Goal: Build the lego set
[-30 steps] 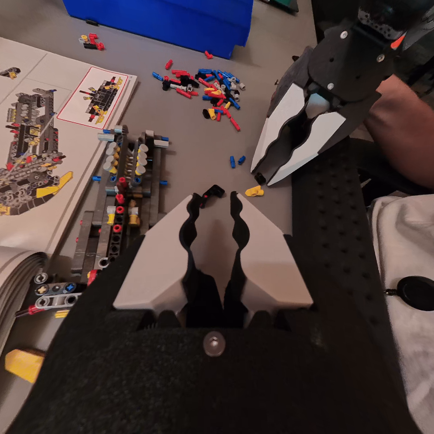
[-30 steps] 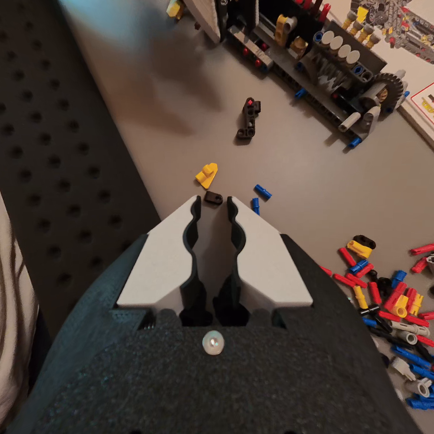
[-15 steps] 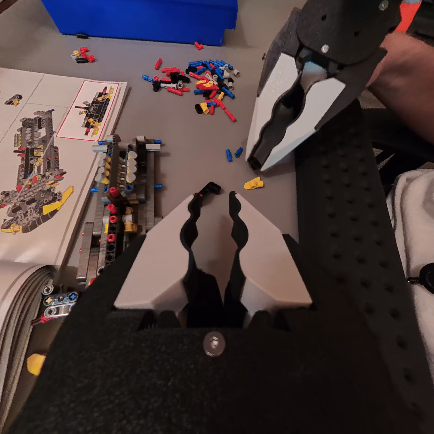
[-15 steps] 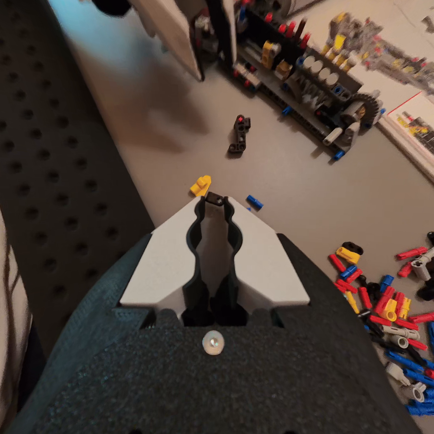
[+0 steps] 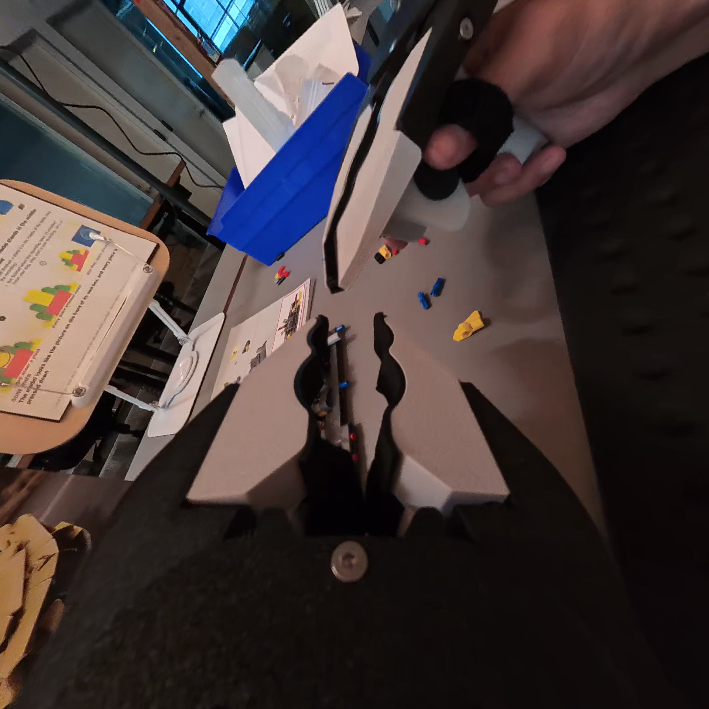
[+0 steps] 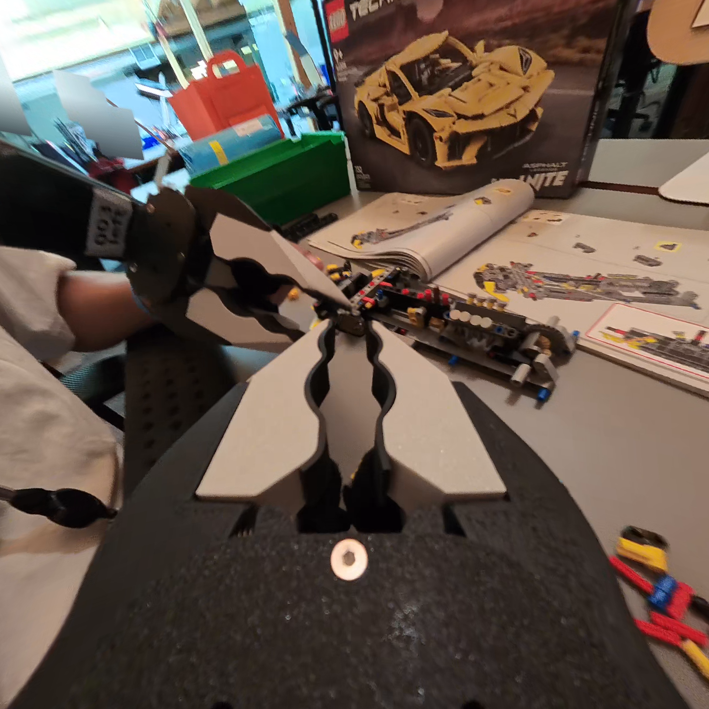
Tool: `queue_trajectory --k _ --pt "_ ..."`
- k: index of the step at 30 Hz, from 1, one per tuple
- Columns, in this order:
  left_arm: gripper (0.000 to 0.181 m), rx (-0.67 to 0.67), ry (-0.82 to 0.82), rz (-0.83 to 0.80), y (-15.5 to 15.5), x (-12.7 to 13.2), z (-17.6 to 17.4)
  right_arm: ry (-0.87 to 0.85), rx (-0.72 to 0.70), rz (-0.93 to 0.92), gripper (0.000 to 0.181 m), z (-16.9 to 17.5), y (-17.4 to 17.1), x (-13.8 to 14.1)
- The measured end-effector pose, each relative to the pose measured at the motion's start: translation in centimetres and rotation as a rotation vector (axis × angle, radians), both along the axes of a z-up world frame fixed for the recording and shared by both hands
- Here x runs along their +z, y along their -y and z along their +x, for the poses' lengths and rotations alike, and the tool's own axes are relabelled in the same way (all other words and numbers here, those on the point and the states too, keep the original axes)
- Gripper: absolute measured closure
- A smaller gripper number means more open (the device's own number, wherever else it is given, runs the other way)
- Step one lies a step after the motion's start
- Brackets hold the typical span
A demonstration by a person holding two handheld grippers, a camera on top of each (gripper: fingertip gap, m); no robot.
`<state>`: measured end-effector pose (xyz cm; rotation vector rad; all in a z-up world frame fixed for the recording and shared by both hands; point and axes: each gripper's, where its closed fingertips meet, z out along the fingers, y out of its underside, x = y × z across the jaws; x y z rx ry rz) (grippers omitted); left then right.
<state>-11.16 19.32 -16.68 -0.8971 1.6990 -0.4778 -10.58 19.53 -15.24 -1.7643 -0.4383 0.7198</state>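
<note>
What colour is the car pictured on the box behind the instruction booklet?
Yellow; the car on the box shows best in the right wrist view.

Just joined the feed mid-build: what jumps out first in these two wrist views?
In the right wrist view, the right gripper pinches a small dark piece at the near end of the long half-built chassis, where the left gripper also reaches in. Behind stands the set's box with a yellow car, beside an open instruction book. In the left wrist view, a blue bin stands at the table's far edge.
</note>
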Motion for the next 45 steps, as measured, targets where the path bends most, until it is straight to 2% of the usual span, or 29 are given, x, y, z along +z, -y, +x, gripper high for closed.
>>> queue_trajectory --k 6,10,15,20,24,29,37,39,41,45 --pt "0.16 0.01 0.065 -0.025 0.2 1.2 0.2 0.035 0.014 0.023 0.167 -0.9 0.2 0.0" --pt "0.17 -0.002 0.059 0.013 0.5 0.9 0.2 0.036 0.016 0.018 0.167 -1.0 0.1 -0.1" --pt "0.169 -0.015 0.048 0.035 0.8 0.6 0.3 0.013 0.065 -0.035 0.167 -1.4 0.4 -0.5" --pt "0.165 -0.03 0.029 0.192 1.2 0.1 0.2 0.024 0.164 -0.211 0.167 -2.0 0.9 -1.8" --pt "0.173 -0.039 0.002 0.356 1.5 -0.8 0.2 0.093 0.205 -0.277 0.167 -1.7 1.3 -2.5" --pt "0.172 -0.054 -0.014 0.393 1.7 -1.1 0.1 0.098 0.235 -0.303 0.167 -1.7 1.7 -2.9" --pt "0.174 -0.06 -0.002 0.485 1.6 -1.0 0.1 0.008 0.248 -0.331 0.171 -1.2 2.1 -2.7" --pt "0.174 -0.044 0.03 0.466 1.4 -0.3 0.2 -0.038 0.27 -0.324 0.167 -1.3 2.3 -2.3" --pt "0.174 -0.046 0.082 0.364 1.5 0.8 0.1 -0.117 0.284 -0.281 0.163 -1.1 2.3 -1.4" --pt "0.174 -0.059 0.214 0.187 1.4 3.5 -0.3 -0.386 0.356 -0.283 0.161 -0.9 2.7 0.6"
